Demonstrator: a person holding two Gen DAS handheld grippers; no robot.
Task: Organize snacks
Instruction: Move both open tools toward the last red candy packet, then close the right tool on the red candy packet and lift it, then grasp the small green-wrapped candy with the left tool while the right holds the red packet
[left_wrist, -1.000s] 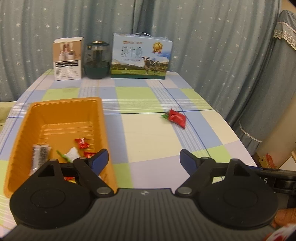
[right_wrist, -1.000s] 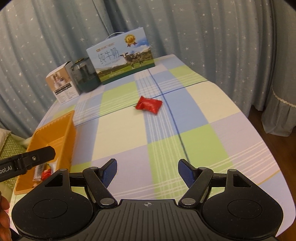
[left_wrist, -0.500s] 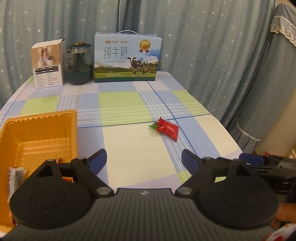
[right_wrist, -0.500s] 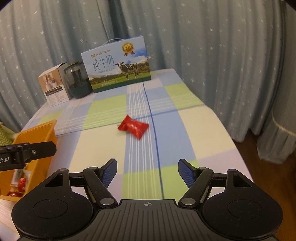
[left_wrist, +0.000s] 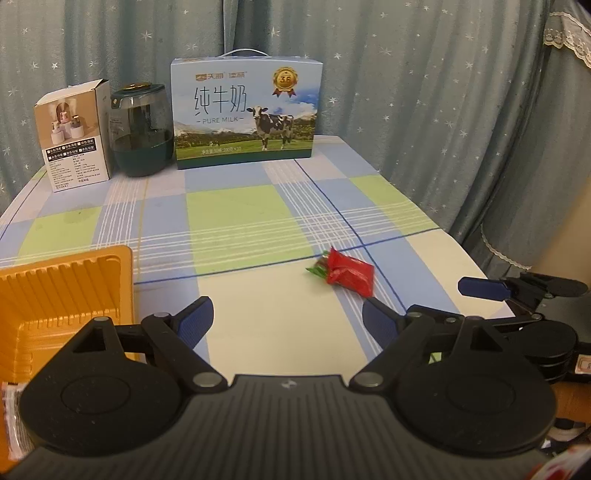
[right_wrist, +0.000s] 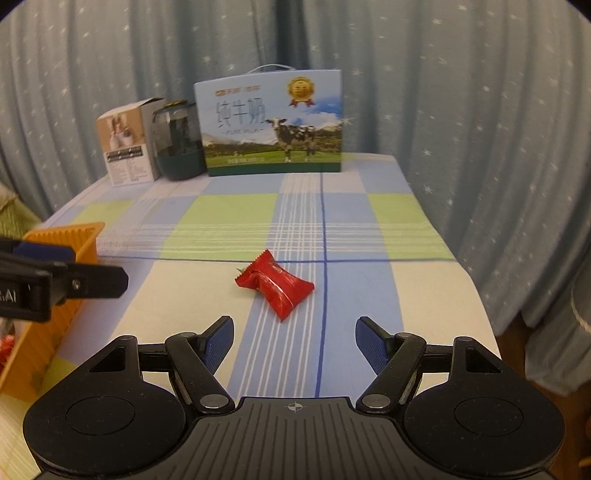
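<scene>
A red snack packet (right_wrist: 275, 286) lies flat on the checked counter (right_wrist: 236, 221), just beyond the right tongs (right_wrist: 294, 338) at about 12 o'clock. Its long axis runs from 10 o'clock to 4 o'clock in the right wrist view, with the green-tipped end toward 10. Both the right tongs and the left tongs (left_wrist: 287, 317) gape wide and hold nothing. The orange tray (left_wrist: 74, 280) sits at the left tongs' 9 o'clock.
</scene>
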